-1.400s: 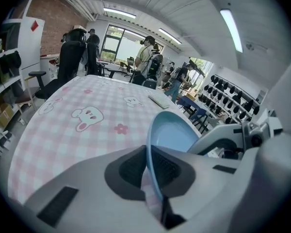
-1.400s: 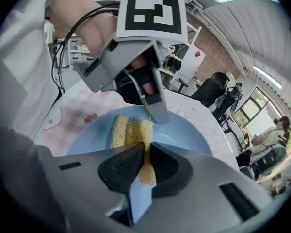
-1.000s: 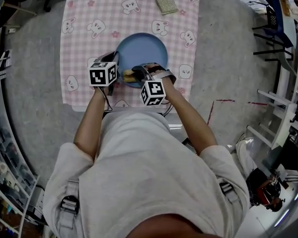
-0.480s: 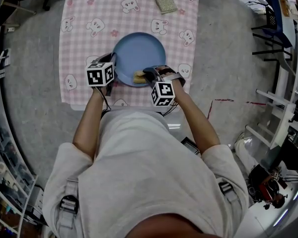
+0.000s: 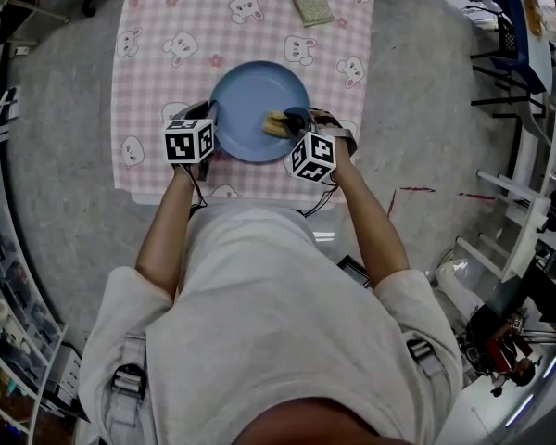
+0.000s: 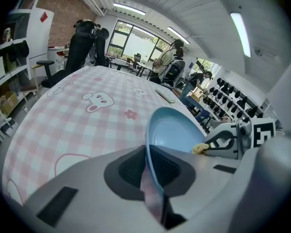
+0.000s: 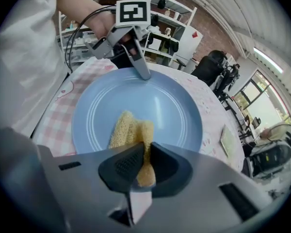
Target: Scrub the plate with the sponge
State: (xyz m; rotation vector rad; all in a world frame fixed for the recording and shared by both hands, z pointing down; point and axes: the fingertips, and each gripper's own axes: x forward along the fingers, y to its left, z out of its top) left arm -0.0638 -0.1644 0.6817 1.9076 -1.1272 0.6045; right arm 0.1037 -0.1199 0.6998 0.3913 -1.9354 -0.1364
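A round blue plate (image 5: pixel 255 100) lies on the pink checked cloth, also large in the right gripper view as plate (image 7: pixel 165 108). My left gripper (image 5: pixel 211 119) is shut on the plate's left rim; in the left gripper view the rim (image 6: pixel 153 154) runs between its jaws. My right gripper (image 5: pixel 292 123) is shut on a folded yellow sponge (image 5: pixel 275 123), which rests on the plate's right part. In the right gripper view the sponge (image 7: pixel 131 132) sticks out from the jaws onto the plate, and the left gripper (image 7: pixel 141 72) shows at the far rim.
The pink cloth with bunny prints (image 5: pixel 157 63) covers a small table. A second greenish sponge pad (image 5: pixel 309 6) lies near the table's far edge. Grey floor surrounds the table; shelves and racks (image 5: pixel 537 156) stand at the right, storage shelving (image 5: pixel 5 295) at the left.
My right gripper has carried the sponge from the plate's near edge rightward and further onto the plate. The left gripper has stayed on the rim.
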